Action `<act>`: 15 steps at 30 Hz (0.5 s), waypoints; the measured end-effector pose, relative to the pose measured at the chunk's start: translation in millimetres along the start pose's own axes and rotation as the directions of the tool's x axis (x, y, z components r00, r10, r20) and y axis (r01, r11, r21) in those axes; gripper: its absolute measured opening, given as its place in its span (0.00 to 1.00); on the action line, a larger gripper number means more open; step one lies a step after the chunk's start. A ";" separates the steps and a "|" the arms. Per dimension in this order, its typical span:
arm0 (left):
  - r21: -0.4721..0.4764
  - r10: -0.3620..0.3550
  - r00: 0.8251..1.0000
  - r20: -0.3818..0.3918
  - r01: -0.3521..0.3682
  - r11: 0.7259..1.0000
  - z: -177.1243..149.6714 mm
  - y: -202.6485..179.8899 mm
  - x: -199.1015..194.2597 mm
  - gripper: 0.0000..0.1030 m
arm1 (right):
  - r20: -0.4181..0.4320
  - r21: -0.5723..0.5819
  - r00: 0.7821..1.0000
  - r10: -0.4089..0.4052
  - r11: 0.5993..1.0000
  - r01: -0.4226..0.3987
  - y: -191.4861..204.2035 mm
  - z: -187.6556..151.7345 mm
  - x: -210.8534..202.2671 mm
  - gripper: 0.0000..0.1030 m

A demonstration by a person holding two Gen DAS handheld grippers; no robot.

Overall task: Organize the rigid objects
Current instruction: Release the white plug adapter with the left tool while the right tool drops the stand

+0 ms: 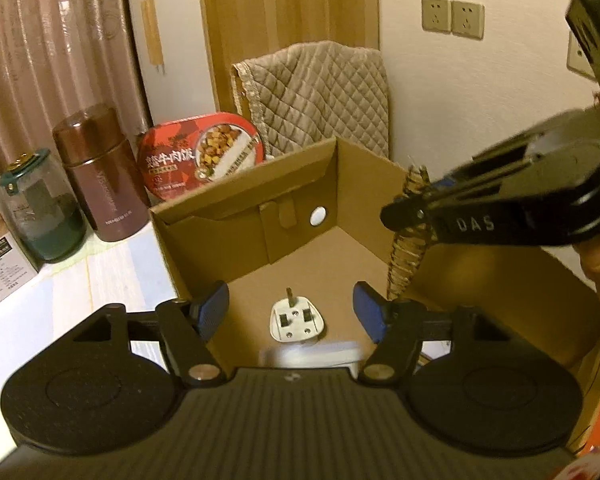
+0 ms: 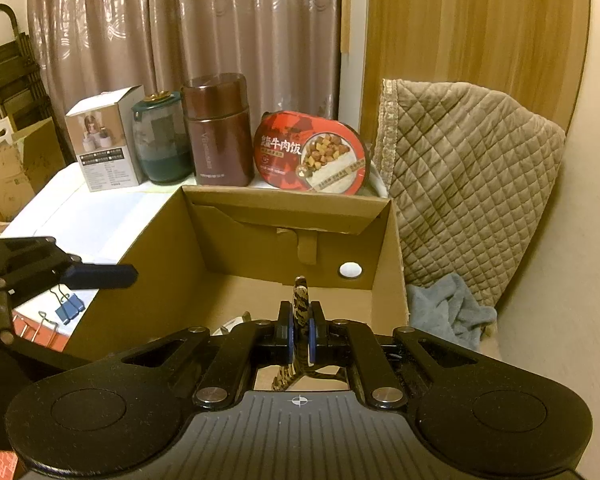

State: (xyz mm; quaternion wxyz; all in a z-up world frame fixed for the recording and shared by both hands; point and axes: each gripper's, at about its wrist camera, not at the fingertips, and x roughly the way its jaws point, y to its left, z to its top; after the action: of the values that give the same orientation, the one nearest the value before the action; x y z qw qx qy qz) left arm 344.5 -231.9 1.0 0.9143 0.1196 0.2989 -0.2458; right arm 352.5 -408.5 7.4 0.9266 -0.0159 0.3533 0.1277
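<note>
An open cardboard box (image 1: 300, 184) (image 2: 284, 216) stands on the white table. A white three-pin plug (image 1: 294, 318) lies on the box floor, just below my open, empty left gripper (image 1: 292, 312). My right gripper (image 2: 300, 334) is shut on a brown striped hair clip (image 2: 300, 304) and holds it above the box's right side; the clip also shows in the left wrist view (image 1: 410, 236), hanging from the right gripper (image 1: 404, 210). The left gripper shows at the left of the right wrist view (image 2: 100, 274).
Behind the box stand a red meal box (image 2: 310, 158), a brown flask (image 2: 218, 130), a glass jar (image 2: 160, 140) and a white carton (image 2: 104, 140). Blue binder clips (image 2: 66, 308) lie left of the box. A quilted cover (image 2: 468, 176) and grey cloth (image 2: 448, 308) are to the right.
</note>
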 end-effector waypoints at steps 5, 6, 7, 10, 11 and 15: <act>-0.025 0.019 1.000 0.009 -0.019 1.000 2.0 10.2 -8.8 0.62 | 0.001 0.006 1.000 -0.005 1.000 0.005 -1.0 0.6 -1.8 0.03; -0.030 0.019 1.000 0.009 -0.019 0.999 2.0 11.9 -10.5 0.62 | 0.000 0.007 1.000 -0.008 1.000 0.008 0.2 0.2 -2.2 0.03; -0.035 0.022 1.000 0.011 -0.021 0.999 1.9 13.5 -12.4 0.62 | -0.001 0.006 1.000 -0.009 1.000 0.009 0.6 0.3 -2.3 0.03; -0.037 0.022 1.000 0.017 -0.021 0.999 1.8 16.0 -17.3 0.62 | -0.010 0.005 1.000 -0.009 1.000 0.009 1.4 -0.6 -1.2 0.03; -0.036 0.022 1.000 0.018 -0.021 0.999 1.7 16.2 -18.5 0.62 | -0.014 0.005 1.000 -0.010 1.000 0.010 2.5 -1.1 -1.0 0.03; -0.033 0.018 1.000 0.019 -0.017 0.999 1.8 15.4 -20.6 0.62 | -0.024 0.005 1.000 -0.008 1.000 0.008 4.9 -2.1 1.1 0.03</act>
State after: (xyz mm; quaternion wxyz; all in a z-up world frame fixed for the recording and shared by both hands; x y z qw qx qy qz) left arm 339.0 -211.7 16.1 0.9210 0.1049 0.2931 -0.2341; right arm 350.8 -403.8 5.4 0.9228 -0.0163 0.3647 0.1229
